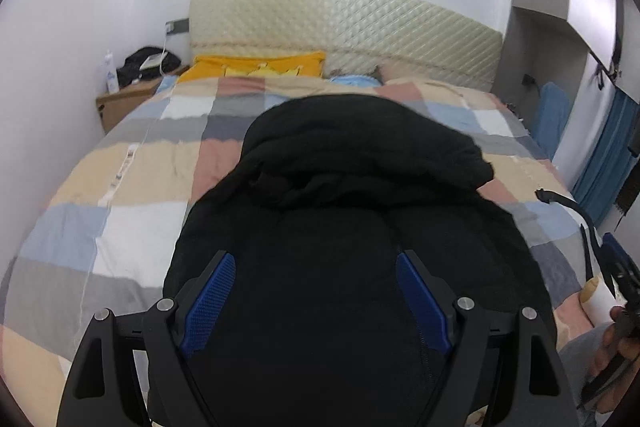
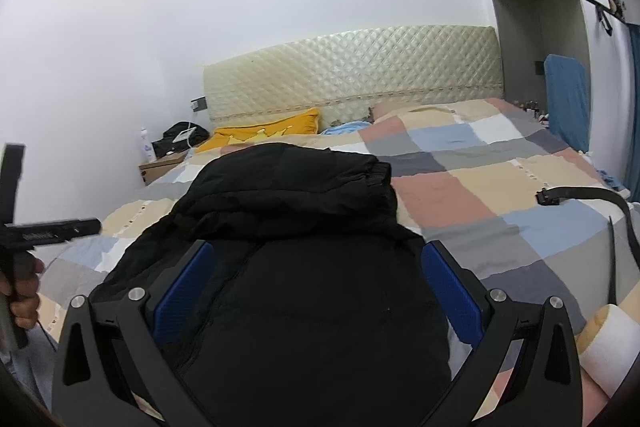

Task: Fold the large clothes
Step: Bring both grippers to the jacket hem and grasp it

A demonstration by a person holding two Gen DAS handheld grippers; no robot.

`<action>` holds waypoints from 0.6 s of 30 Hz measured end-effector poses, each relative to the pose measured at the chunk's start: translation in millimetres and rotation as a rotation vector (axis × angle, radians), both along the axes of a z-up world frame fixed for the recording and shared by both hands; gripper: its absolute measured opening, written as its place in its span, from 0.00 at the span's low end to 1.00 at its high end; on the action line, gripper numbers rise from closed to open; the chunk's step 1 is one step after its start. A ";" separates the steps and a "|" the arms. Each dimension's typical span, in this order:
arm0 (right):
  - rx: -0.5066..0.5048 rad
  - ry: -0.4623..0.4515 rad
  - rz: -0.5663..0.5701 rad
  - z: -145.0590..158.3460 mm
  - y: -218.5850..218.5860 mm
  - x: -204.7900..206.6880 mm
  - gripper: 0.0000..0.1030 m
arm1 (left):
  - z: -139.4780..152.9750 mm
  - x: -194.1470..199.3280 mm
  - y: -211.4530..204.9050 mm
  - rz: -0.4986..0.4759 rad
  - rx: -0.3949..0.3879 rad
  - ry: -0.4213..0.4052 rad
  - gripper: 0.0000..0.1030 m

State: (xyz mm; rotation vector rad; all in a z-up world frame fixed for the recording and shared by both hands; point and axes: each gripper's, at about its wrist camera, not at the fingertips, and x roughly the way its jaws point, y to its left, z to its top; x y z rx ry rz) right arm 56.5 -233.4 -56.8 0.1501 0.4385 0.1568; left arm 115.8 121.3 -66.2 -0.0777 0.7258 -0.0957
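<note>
A large black padded jacket [image 1: 360, 195] lies folded into a bundle on the checkered bed cover [image 1: 120, 187]; it also shows in the right wrist view [image 2: 304, 227]. My left gripper [image 1: 316, 267] is open, its blue pads spread wide above the jacket's near part. My right gripper [image 2: 316, 259] is open too, pads spread above the jacket's near part. Neither holds cloth. The right gripper's body shows at the left wrist view's right edge [image 1: 616, 287]; the left gripper's body shows at the right wrist view's left edge [image 2: 24, 231].
A black strap with a buckle [image 2: 580, 195] lies on the cover right of the jacket. A yellow pillow [image 2: 264, 131] and quilted headboard [image 2: 352, 67] are at the far end. A wooden nightstand [image 1: 124, 99] stands far left. Blue cloth [image 2: 568, 99] hangs at right.
</note>
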 end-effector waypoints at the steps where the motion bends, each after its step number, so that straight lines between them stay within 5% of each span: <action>1: 0.007 0.009 0.004 -1.2 -1.1 1.9 1.00 | -5.3 1.2 3.3 0.008 -0.007 0.007 0.80; 6: 0.044 0.117 -0.041 -14.1 -12.5 18.9 1.00 | -32.5 9.7 19.1 0.028 -0.094 0.083 0.80; 11: 0.118 0.360 -0.083 -41.7 -34.8 57.3 1.00 | -49.6 12.5 28.0 0.056 -0.093 0.137 0.80; 18: 0.190 0.529 -0.060 -54.6 -56.1 77.8 1.00 | -65.8 12.5 26.5 0.063 -0.062 0.188 0.80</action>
